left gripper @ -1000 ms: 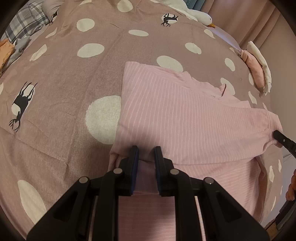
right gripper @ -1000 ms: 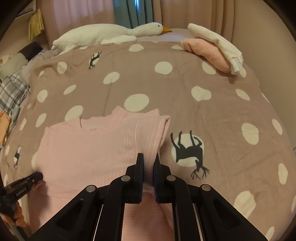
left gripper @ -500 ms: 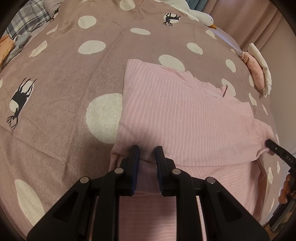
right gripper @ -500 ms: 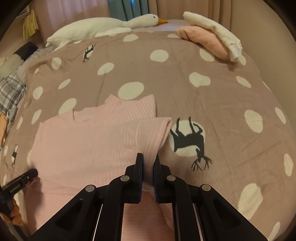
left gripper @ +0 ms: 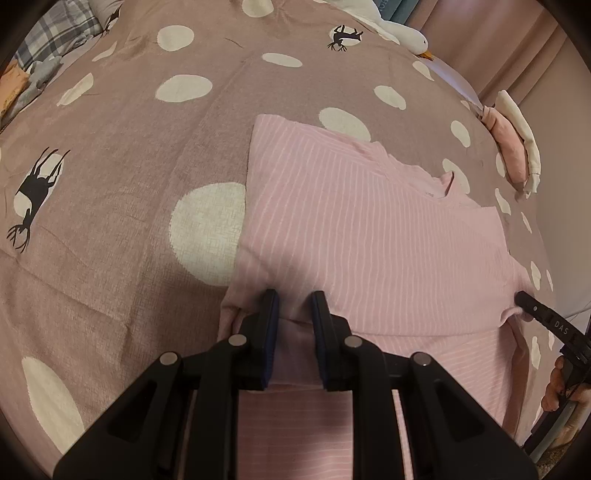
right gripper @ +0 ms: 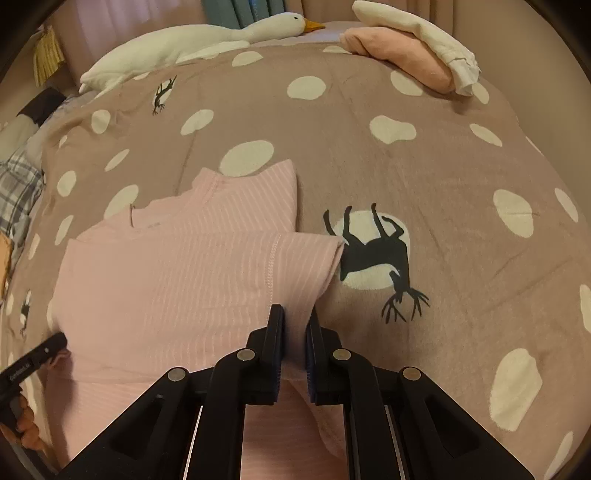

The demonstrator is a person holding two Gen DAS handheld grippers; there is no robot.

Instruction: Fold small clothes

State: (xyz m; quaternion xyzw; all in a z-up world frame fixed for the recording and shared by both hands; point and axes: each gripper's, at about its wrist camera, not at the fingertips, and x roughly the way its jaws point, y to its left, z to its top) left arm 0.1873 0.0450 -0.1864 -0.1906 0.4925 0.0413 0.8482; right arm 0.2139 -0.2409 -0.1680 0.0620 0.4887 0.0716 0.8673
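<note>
A pink striped shirt (left gripper: 369,236) lies on the spotted brown bedspread (left gripper: 129,155), its lower part lifted and carried over towards the collar. My left gripper (left gripper: 293,306) is shut on the shirt's hem at the left corner. My right gripper (right gripper: 294,319) is shut on the hem of the same shirt (right gripper: 177,280) at the right corner. The right gripper's tip shows at the right edge of the left wrist view (left gripper: 532,304); the left gripper's tip shows at the left edge of the right wrist view (right gripper: 44,350).
Folded pink and white clothes (right gripper: 413,59) lie at the bed's far right. A white goose plush (right gripper: 192,40) lies along the far edge. Plaid cloth (left gripper: 55,33) lies at the far left. A black deer print (right gripper: 373,254) lies beside the shirt.
Both grippers have carried the held hem farther forward over the shirt, towards the collar. The folded layer now covers more of the shirt.
</note>
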